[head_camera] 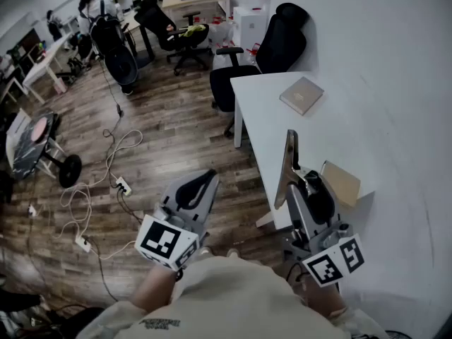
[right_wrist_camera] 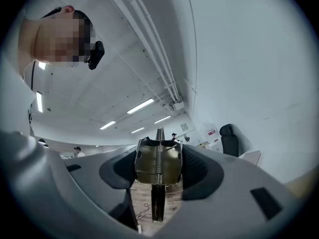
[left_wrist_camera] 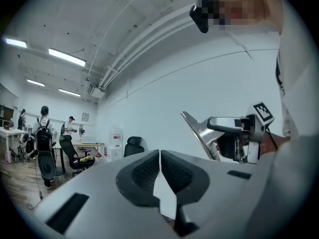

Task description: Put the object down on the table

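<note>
My right gripper is shut on a flat metal tool with a spring hinge, held upright over the near edge of the white table. In the right gripper view the tool's brassy plate and spring sit squarely between the dark pads. My left gripper hangs over the wooden floor left of the table, shut and holding nothing. In the left gripper view its jaws meet, and the silvery tool shows to the right in the right gripper.
A flat brown box lies at the table's far end and a cardboard piece sits right beside my right gripper. Black office chairs stand behind the table. Cables and a power strip run across the floor at left.
</note>
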Action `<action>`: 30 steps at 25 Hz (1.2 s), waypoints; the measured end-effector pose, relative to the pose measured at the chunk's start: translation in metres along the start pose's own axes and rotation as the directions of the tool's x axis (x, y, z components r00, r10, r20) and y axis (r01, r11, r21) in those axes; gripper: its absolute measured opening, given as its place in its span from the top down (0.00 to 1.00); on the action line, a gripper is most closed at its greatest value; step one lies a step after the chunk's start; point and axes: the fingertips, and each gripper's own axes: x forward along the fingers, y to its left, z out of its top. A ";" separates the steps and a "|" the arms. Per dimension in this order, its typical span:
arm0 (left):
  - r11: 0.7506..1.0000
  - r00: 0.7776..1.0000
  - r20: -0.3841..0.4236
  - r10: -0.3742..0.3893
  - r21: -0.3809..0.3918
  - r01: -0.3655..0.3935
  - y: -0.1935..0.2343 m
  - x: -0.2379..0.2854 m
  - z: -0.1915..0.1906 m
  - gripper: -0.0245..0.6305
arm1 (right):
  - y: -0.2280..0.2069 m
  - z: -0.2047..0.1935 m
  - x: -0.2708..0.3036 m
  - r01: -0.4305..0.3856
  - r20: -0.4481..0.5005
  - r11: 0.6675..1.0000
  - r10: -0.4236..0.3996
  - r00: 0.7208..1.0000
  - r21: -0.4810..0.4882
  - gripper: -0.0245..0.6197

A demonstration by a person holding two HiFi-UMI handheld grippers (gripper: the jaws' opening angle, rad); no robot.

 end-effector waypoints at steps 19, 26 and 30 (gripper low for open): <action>1.000 1.000 -0.019 -0.007 -0.023 0.007 -0.012 0.009 -0.009 0.92 | -0.018 -0.012 -0.012 0.003 -0.042 0.998 -0.001 0.999 0.063 0.58; 0.999 1.000 -0.019 -0.010 -0.032 0.009 -0.013 0.020 -0.013 0.92 | -0.042 -0.024 -0.012 0.034 -0.072 0.987 -0.023 0.997 0.154 0.58; 0.999 1.000 -0.023 -0.020 -0.028 0.019 -0.006 0.028 -0.018 0.92 | -0.053 -0.032 -0.003 0.051 -0.078 0.977 -0.036 0.996 0.206 0.58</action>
